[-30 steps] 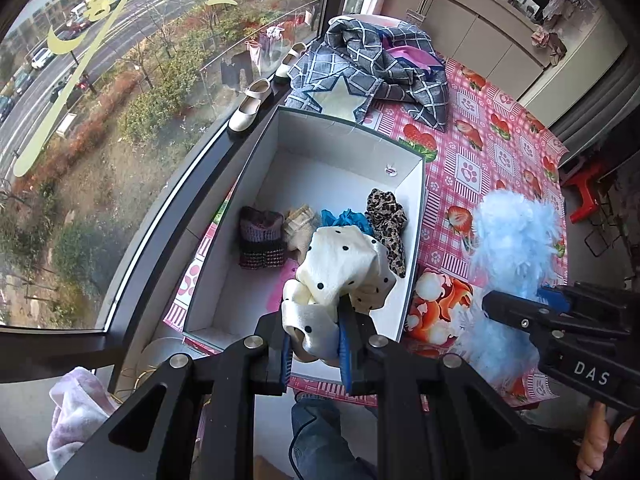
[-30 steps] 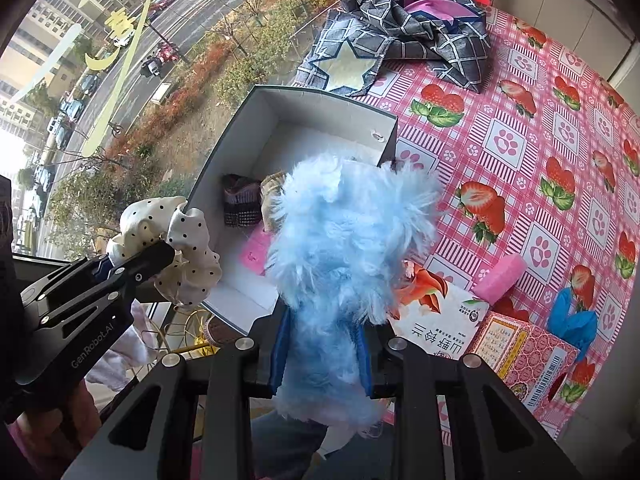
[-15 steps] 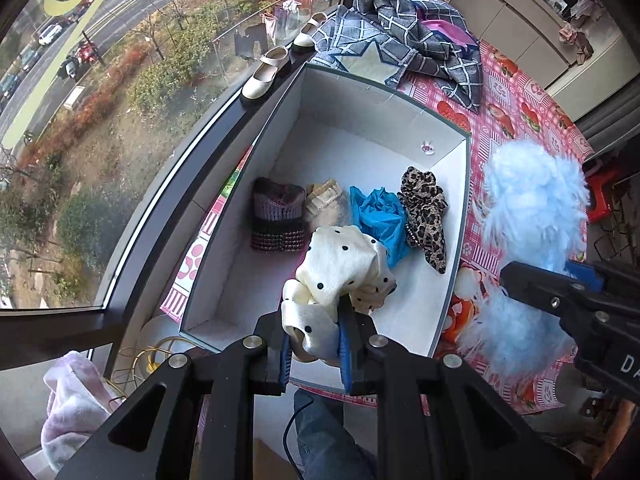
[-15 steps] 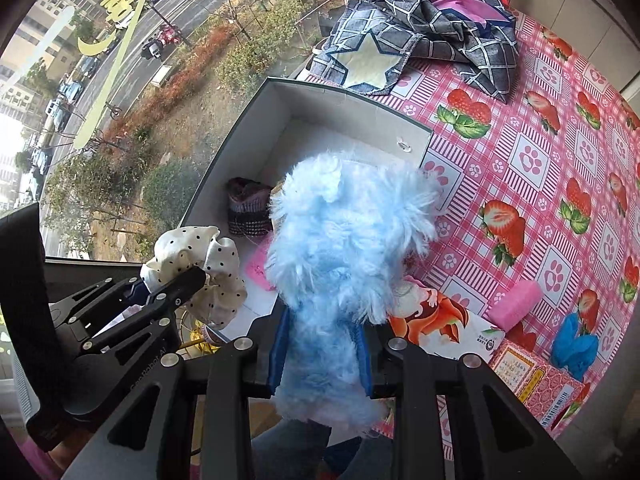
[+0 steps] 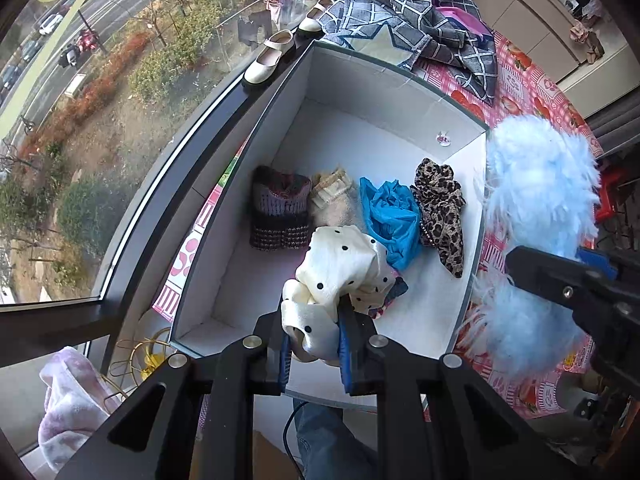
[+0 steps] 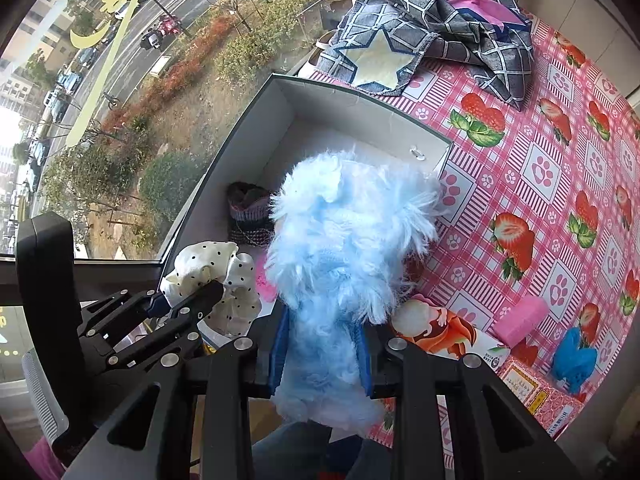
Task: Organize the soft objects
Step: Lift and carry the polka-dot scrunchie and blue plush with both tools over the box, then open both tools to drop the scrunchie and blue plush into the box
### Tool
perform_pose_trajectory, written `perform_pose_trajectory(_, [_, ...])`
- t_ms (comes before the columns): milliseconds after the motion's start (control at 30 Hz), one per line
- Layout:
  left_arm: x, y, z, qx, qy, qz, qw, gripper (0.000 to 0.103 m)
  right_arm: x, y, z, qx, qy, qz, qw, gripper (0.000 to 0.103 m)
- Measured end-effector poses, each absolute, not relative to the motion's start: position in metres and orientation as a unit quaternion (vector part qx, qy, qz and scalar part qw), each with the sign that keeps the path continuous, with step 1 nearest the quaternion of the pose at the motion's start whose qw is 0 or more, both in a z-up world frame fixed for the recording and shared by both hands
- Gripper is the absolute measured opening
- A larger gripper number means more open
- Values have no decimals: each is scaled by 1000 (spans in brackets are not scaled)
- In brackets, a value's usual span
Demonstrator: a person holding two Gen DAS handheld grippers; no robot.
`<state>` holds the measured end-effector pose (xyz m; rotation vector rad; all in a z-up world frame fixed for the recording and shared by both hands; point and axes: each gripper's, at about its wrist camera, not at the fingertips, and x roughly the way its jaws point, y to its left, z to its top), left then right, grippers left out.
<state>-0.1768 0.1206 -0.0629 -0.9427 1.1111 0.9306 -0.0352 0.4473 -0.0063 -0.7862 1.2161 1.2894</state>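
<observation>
From the left wrist camera, the left gripper [image 5: 314, 350] is clenched on a white dotted scrunchie [image 5: 340, 268]; it hangs above the near part of the white box [image 5: 384, 80], which stands on the table beside the window. In the box lie, in one row, a dark knitted piece [image 5: 280, 216], a beige piece [image 5: 332, 196] that is partly hidden by the scrunchie, a blue cloth [image 5: 390, 216] and a leopard scrunchie [image 5: 440, 208]; something pink lies under the dotted scrunchie, but I cannot tell what it is. At the right the right gripper [image 5: 560, 280] enters from the side, holding a fluffy light blue toy [image 5: 540, 184] just outside the right wall of the box; its lower part covers the table there. Beyond the box lies a checked cloth [image 5: 420, 28], and two shoes [image 5: 272, 56] stand on the window sill.

From the right wrist camera, the right gripper [image 6: 322, 354] is closed tightly on the blue toy [image 6: 344, 248], which hides most of the inside of the box [image 6: 360, 100]; only the knitted piece [image 6: 248, 212] shows. At the left the left gripper [image 6: 188, 300] grasps the dotted scrunchie [image 6: 212, 276] over the near corner of the box. On the pink tablecloth [image 6: 540, 168] lie a pink roll [image 6: 520, 320], a blue thing [image 6: 576, 356] that is hard to make out, and a printed packet [image 6: 448, 336] half hidden behind the toy.
</observation>
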Motion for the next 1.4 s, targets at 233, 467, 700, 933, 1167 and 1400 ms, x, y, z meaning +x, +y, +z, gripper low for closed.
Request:
perform_pose_trajectory(233, [-173, 125, -66, -413, 496, 407, 647, 20, -34, 459, -10, -337, 520, 546, 564, 29])
perform_pose_trajectory(467, [-170, 127, -68, -411, 501, 404, 646, 20, -37, 463, -14, -340, 526, 548, 555, 29])
perform_pose_trajectory(700, [-171, 129, -68, -413, 500, 404, 645, 20, -39, 467, -14, -344, 524, 546, 555, 29])
perform_pose_trajectory(933, [-171, 129, -71, -415, 503, 403, 642, 21, -42, 470, -16, -351, 522, 545, 555, 29])
perform_pose_trajectory(1167, [-171, 127, -68, -414, 497, 401, 649, 23, -44, 471, -15, -354, 519, 545, 556, 29])
perform_pose_trajectory(1400, [-176, 121, -54, -405, 470, 419, 663, 82, -47, 467, -9, -359, 503, 553, 558, 66])
